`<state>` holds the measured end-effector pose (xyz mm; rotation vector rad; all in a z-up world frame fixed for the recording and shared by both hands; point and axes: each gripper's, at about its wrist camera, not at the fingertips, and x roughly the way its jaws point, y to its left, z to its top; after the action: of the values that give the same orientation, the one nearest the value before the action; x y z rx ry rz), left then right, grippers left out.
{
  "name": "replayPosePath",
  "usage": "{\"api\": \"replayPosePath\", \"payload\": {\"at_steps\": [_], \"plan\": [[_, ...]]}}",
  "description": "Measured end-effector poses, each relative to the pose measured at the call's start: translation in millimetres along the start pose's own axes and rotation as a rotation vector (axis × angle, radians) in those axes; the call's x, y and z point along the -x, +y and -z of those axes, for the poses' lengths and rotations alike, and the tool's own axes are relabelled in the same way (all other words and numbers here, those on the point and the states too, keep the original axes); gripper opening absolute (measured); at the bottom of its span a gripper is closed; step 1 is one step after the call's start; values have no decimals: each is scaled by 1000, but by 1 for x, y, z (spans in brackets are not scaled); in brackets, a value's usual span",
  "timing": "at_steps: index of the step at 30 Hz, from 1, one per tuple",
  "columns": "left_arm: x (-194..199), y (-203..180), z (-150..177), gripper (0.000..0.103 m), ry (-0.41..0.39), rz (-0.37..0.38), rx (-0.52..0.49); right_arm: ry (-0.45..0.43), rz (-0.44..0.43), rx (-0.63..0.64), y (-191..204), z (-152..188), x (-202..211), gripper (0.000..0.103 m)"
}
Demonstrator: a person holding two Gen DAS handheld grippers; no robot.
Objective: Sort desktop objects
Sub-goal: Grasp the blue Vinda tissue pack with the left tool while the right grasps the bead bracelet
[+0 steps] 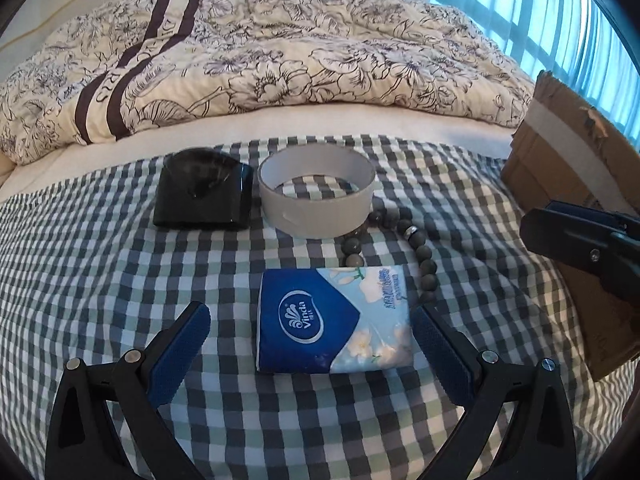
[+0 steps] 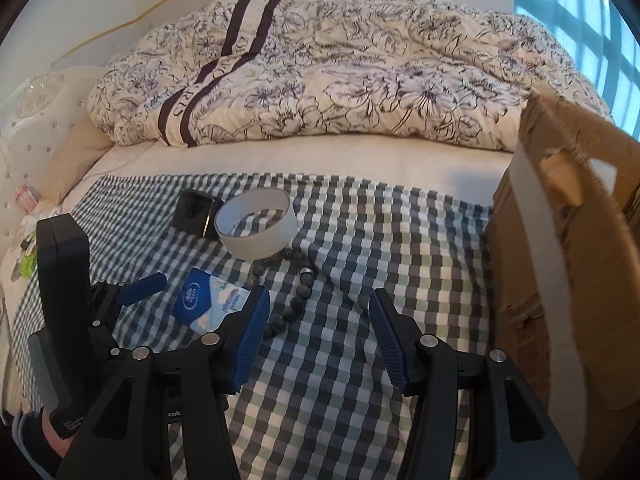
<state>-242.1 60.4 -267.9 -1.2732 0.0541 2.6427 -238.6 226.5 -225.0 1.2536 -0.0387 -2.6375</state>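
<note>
A: Left gripper (image 1: 310,318)?
B: Spread wide, low over the checked cloth (image 1: 100,280), blue pads (image 1: 180,354) either side of the tissue pack (image 1: 334,320). Right pad just beside the pack's right edge, maybe touching; left pad well apart from it. Nothing pinched.

A: Right gripper (image 2: 318,302)?
B: Also spread, hovering over bare cloth, empty. Bead bracelet (image 2: 298,294) just beyond its left finger.

A: And the rest of the items?
B: All on the cloth, spread over the bed. Black case (image 1: 204,192) at the far left, lying flat, glossy. Just right of it, nearly touching, a grey tape ring (image 1: 316,196) resting on its edge, checks visible through the hollow. Bracelet (image 1: 416,256) curving from the ring's near side down past the pack's upper right corner; one silver bead among the dark ones.

A: Tissue pack's face?
B: Blue with a white logo, pale flowers on the right half; lying flat, nearest the left gripper.

A: Anything off to the right?
B: Cardboard box (image 2: 568,264), upright, torn rim, pale tape strip down its side, standing at the cloth's right edge. Floral quilt (image 1: 280,64) bunched behind everything.
</note>
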Motion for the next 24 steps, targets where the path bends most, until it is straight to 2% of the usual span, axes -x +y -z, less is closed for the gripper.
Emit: {"api": "replayPosePath", "payload": {"at_steps": [1, 3, 4, 8, 11, 18, 24], "plan": [[-1, 2, 1, 101, -2, 2, 7, 4, -3, -1, 0, 0, -3, 52], [-3, 5, 2, 87, 2, 14, 22, 11, -11, -4, 0, 1, -8, 52], [-4, 6, 2, 75, 6, 14, 25, 14, -13, -5, 1, 1, -11, 52], [-5, 13, 3, 75, 1, 18, 45, 33, -13, -1, 5, 3, -25, 51], [-3, 18, 3, 75, -9, 16, 63, 49, -29, -1, 8, 5, -36, 40], [1, 24, 2, 75, -21, 14, 80, 80, -54, -3, 14, 6, -58, 38], [1, 31, 4, 75, -24, 20, 98, 110, -67, -17, 13, 7, -77, 29]]}}
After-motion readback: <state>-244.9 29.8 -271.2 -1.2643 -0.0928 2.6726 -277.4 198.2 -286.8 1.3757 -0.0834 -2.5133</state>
